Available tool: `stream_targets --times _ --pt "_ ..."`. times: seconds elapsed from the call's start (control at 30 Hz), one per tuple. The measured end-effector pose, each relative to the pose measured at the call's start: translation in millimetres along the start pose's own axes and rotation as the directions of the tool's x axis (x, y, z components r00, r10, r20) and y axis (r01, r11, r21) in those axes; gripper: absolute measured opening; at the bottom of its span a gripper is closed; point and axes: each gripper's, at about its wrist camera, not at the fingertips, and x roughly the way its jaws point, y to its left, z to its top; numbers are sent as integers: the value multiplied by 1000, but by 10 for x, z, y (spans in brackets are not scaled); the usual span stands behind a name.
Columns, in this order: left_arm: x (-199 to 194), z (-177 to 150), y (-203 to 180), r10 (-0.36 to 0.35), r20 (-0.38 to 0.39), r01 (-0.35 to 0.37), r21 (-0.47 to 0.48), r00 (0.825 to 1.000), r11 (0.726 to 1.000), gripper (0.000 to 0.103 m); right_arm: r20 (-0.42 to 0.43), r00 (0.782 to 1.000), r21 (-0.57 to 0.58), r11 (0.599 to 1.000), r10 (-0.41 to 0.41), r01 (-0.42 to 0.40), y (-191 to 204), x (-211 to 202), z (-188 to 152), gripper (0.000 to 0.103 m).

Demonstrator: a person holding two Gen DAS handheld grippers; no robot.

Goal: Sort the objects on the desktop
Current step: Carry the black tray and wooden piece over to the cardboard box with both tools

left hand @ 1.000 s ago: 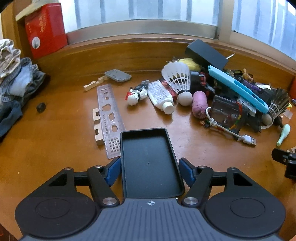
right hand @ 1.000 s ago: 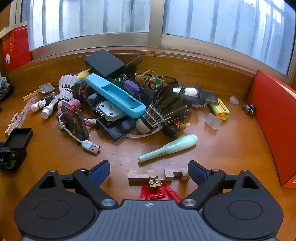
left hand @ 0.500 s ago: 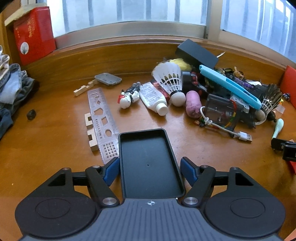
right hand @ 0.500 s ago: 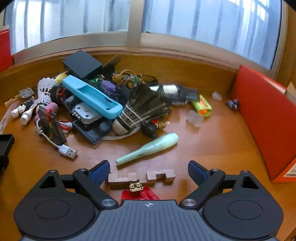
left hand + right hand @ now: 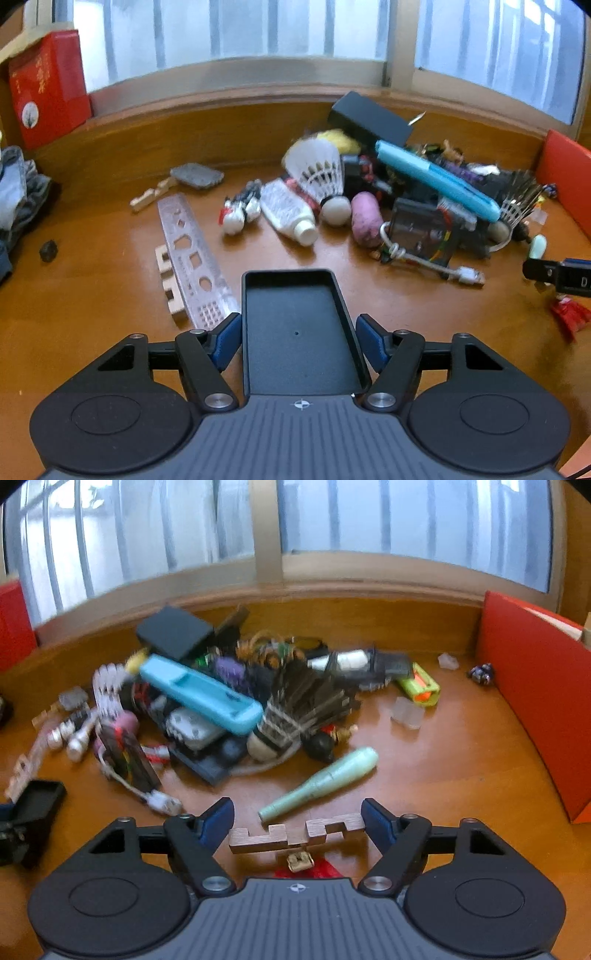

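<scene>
My left gripper (image 5: 298, 334) is shut on a black rectangular tray (image 5: 299, 325) and holds it over the wooden desk. The tray also shows at the left edge of the right wrist view (image 5: 35, 805). My right gripper (image 5: 297, 821) is open around a notched wooden block (image 5: 295, 836); its right end touches the right finger, with a gap at the left. A small red trinket (image 5: 306, 867) lies just behind the block. A pile of clutter lies ahead: a blue case (image 5: 201, 694), a mint-green tool (image 5: 321, 782), a dark shuttlecock (image 5: 291, 716).
A white shuttlecock (image 5: 321, 173), a white tube (image 5: 290, 212), a pink roll (image 5: 365, 219), a metal stencil plate (image 5: 192, 254) and wooden blocks (image 5: 168, 280) lie ahead of the left gripper. Red boxes stand at far left (image 5: 44, 88) and right (image 5: 535, 686). Clothes (image 5: 18, 192) lie at left.
Both cameras have shifted; the right gripper has swung back left after first swinging right. The wooden block sits closer between the right fingers. The left gripper still holds the tray.
</scene>
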Motion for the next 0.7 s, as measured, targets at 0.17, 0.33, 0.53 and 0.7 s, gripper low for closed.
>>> stream_targets --times 0.17,0.33,0.53,0.7 --pt "-61 47 14 -31 35 30 19 999 999 66 44 999 26 999 25 -26 69 -141 100 77" --pt "-113 115 17 -76 68 72 49 995 996 66 63 997 52 998 37 -41 151 -285 108 77" --pt "-143 202 -73 -134 109 126 76 985 989 66 91 996 59 998 16 -21 122 -460 91 77" --pt "-120 297 -259 -148 121 138 91 981 986 66 115 993 64 998 1 -8 50 -596 85 77"
